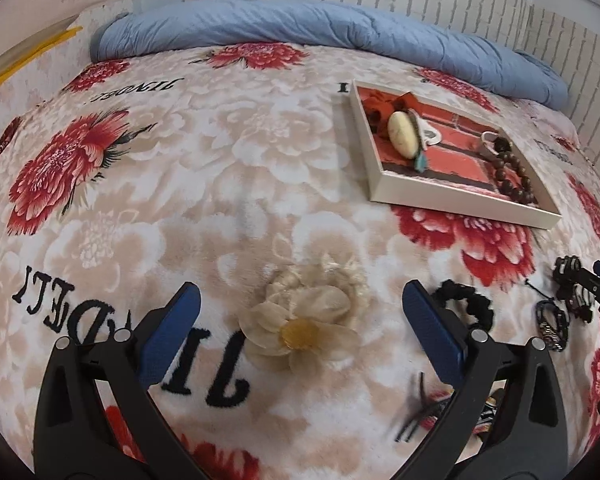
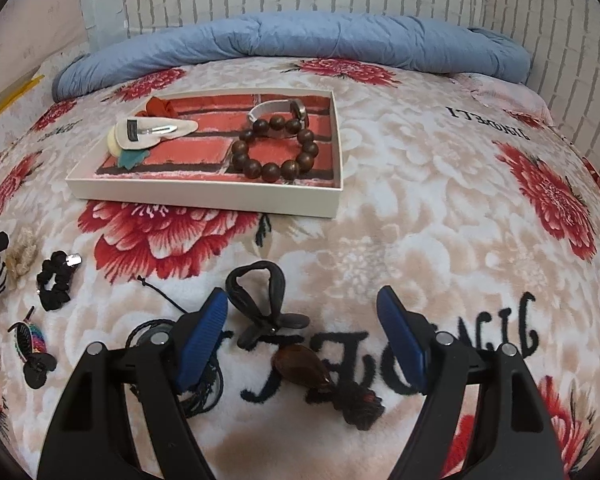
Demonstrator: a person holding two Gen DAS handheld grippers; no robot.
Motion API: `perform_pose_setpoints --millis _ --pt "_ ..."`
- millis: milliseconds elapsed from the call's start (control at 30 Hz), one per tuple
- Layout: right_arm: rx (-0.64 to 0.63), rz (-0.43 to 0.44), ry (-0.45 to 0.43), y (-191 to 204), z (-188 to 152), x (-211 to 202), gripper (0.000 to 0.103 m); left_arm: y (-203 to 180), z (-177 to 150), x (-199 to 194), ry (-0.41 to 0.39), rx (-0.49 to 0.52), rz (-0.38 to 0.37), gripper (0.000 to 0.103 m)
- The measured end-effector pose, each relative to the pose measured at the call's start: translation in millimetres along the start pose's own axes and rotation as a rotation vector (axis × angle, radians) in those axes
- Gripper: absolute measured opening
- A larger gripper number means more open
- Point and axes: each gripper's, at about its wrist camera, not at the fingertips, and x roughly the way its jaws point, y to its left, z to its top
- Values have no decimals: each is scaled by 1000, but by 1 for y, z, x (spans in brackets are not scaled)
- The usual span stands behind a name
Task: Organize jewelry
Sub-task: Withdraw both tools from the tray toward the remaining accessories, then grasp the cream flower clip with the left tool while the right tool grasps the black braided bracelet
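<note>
Sorting loose pieces from the bed into the tray (image 2: pixel 204 200) is the step you are in: the tray already holds a wooden bead bracelet (image 2: pixel 274 148), a white watch (image 2: pixel 278 108), a cream hair clip (image 2: pixel 152 132) and a red flower piece (image 2: pixel 160 106), while more accessories lie scattered on the floral blanket (image 2: pixel 420 200) nearer you. Your left tongs (image 1: pixel 300 332) stand wide apart and hold nothing, straddling a cream fabric flower (image 1: pixel 300 320) that lies on the blanket between the pads. Your right tongs (image 2: pixel 300 336) are likewise spread and bare, with a black bow clip (image 2: pixel 260 304) and a brown teardrop pendant (image 2: pixel 300 368) lying between their fingers. A black scrunchie (image 2: pixel 56 280), a rainbow claw clip (image 2: pixel 30 344) and a dark cord (image 2: pixel 168 320) lie further left. The next move, as I judge it, is a pickup: lower whichever tongs you choose until the pads bracket the piece, then close gently. The flower looks soft and will squash, so pinch near its yellow centre; the plush blanket may catch between the pads if you press down too far.
</note>
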Motion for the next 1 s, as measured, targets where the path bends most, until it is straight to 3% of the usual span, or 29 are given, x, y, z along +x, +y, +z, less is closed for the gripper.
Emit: perform_pose_setpoints --millis 467,900,1000 --pt "-5 -4 18 11 3 22 76 0 6 31 36 30 -5 96" --pt "7 -11 40 10 4 40 74 -3 -1 53 85 58 -15 74" --pt "7 -2 41 10 4 40 66 -4 -1 53 81 62 -6 68"
